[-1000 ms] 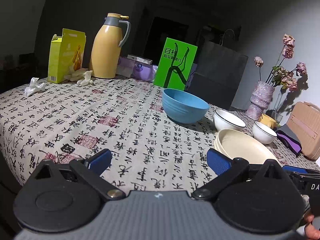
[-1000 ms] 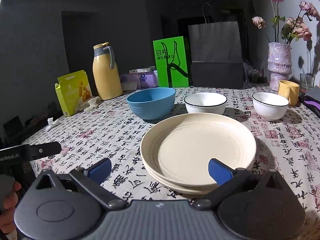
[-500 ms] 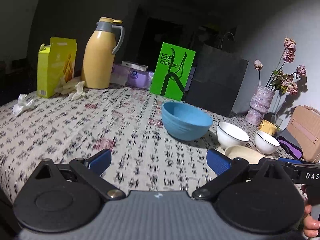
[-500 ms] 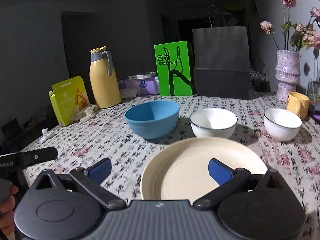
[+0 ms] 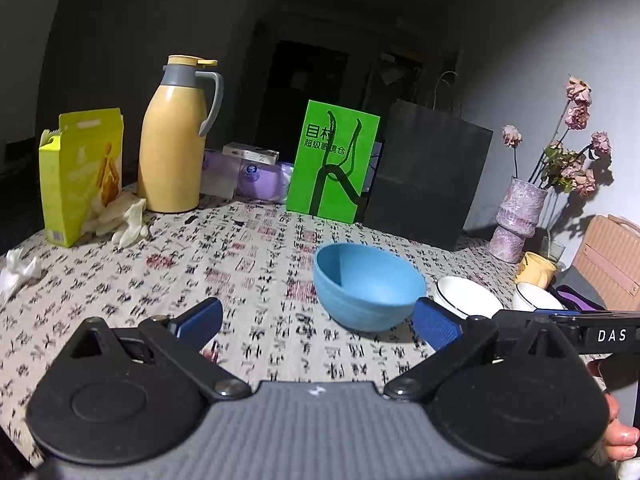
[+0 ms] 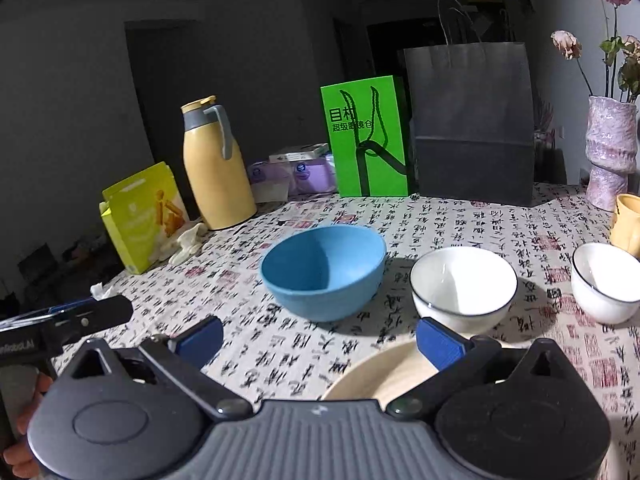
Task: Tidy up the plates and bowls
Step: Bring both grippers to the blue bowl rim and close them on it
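Note:
A blue bowl (image 5: 368, 286) (image 6: 323, 271) stands mid-table on the patterned cloth. To its right sit two white bowls with dark rims, the nearer one (image 6: 463, 286) (image 5: 466, 296) and a further one (image 6: 606, 282) (image 5: 534, 300). A stack of cream plates (image 6: 380, 372) lies just under my right gripper (image 6: 318, 340), mostly hidden by it. That gripper is open and empty, held short of the blue bowl. My left gripper (image 5: 316, 322) is open and empty too, near the blue bowl's left front.
At the back stand a yellow thermos (image 5: 174, 140), a yellow carton (image 5: 82, 176), a green box (image 5: 332, 164), a black paper bag (image 5: 424, 188) and a vase of dried flowers (image 5: 516, 216). A yellow mug (image 6: 628, 224) is at right. Rubber gloves (image 5: 124, 216) lie beside the carton.
Both grippers have risen and tilted up toward the back of the table. The plates have slid down under the right gripper's view. Both stayed open.

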`<state>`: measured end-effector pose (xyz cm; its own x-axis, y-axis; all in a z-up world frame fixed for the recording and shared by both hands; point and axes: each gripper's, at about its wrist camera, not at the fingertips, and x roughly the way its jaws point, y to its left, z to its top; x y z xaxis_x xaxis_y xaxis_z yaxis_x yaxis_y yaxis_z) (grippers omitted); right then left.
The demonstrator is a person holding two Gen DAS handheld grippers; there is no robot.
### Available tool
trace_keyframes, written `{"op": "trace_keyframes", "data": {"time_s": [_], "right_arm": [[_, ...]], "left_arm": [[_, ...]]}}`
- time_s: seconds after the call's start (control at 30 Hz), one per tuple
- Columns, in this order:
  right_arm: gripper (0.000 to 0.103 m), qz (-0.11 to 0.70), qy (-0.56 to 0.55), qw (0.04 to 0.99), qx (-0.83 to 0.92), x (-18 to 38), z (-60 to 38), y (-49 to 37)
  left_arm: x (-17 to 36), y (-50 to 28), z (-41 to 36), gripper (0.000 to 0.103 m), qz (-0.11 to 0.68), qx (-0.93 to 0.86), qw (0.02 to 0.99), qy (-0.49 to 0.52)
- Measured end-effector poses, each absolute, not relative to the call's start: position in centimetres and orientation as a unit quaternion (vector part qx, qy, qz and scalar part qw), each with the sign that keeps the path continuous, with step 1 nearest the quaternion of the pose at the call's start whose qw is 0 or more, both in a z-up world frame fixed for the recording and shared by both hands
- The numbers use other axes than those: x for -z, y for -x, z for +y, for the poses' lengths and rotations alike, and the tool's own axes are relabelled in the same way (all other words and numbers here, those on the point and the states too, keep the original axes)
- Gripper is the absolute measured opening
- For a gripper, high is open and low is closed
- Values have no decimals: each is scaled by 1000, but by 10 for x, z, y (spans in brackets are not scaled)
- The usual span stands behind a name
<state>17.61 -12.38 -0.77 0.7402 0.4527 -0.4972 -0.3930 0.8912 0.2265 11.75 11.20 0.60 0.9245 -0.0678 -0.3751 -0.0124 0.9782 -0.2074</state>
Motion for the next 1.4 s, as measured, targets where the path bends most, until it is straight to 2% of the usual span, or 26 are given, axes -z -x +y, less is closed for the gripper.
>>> {"op": "trace_keyframes", "data": {"time_s": [0.4, 0.77, 1.07, 1.4], "right_arm": [[101, 305, -53, 924, -226, -6, -112, -239], [91, 323, -44, 923, -203, -5, -101, -298], [84, 339, -38, 924, -174, 2, -91, -336], [71, 367, -18, 917, -157, 23, -82, -363]], "left_arm": [[-28, -177, 107, 103, 214, 2, 973, 92], [-32, -246, 115, 103, 270, -32, 952, 143], [-10, -291, 122, 103, 296, -66, 932, 200], [19, -309, 125, 103, 256, -52, 943, 206]]}}
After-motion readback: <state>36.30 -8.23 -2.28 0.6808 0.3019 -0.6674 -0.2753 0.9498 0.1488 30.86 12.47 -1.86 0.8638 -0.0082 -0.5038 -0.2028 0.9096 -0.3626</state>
